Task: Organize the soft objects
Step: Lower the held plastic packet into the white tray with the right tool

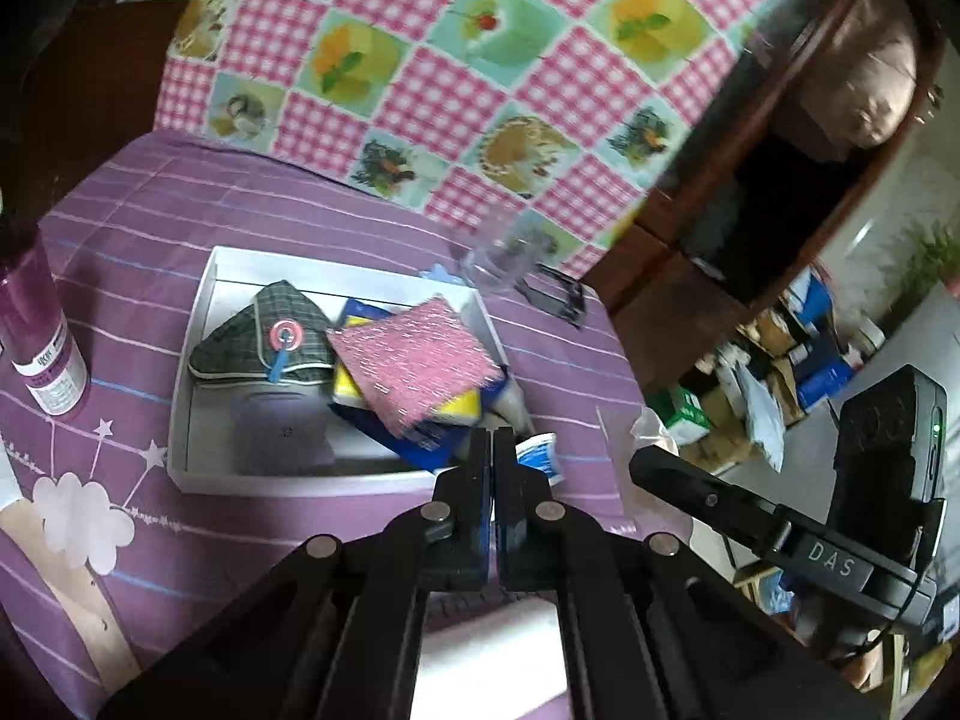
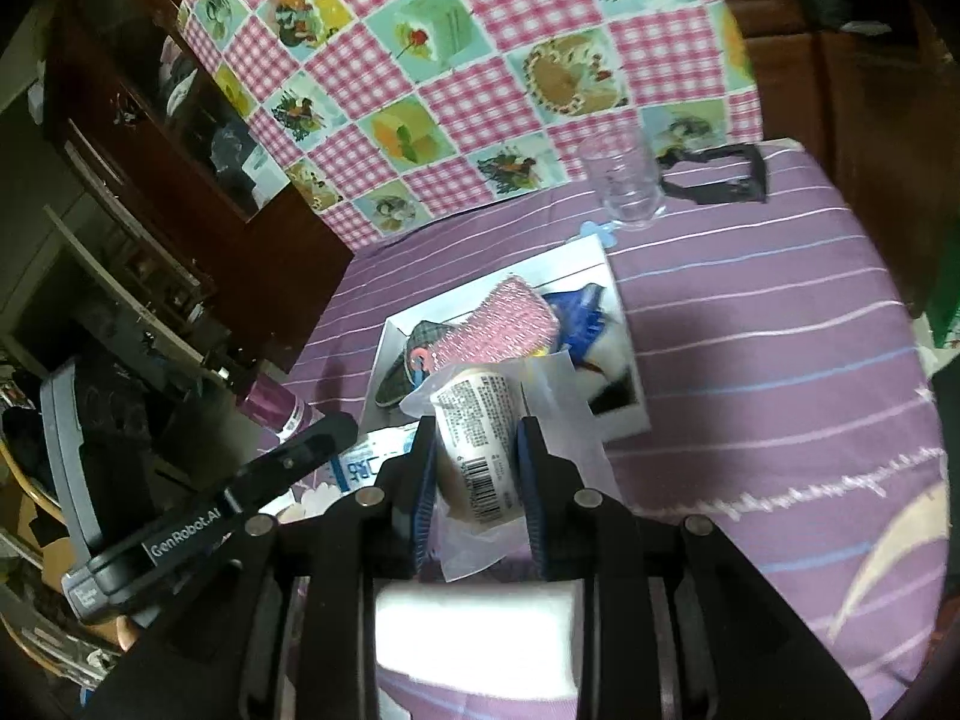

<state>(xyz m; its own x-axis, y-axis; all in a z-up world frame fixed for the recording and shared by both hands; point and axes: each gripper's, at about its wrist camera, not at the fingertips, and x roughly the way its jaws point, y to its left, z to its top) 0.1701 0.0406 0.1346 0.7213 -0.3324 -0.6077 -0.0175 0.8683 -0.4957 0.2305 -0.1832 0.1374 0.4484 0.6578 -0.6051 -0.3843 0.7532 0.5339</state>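
Right tool is clamped on a plastic-wrapped roll with a barcode label, held above the purple striped worktop just at the 6 o'clock edge of the white tray. Left tool has its fingers pressed together with nothing between them, at the tray's 5 o'clock corner. In the tray lie a pink sponge cloth, a grey plaid pouch at its 9 o'clock and a purple pad; a clear glass stands at the tray's 12 o'clock.
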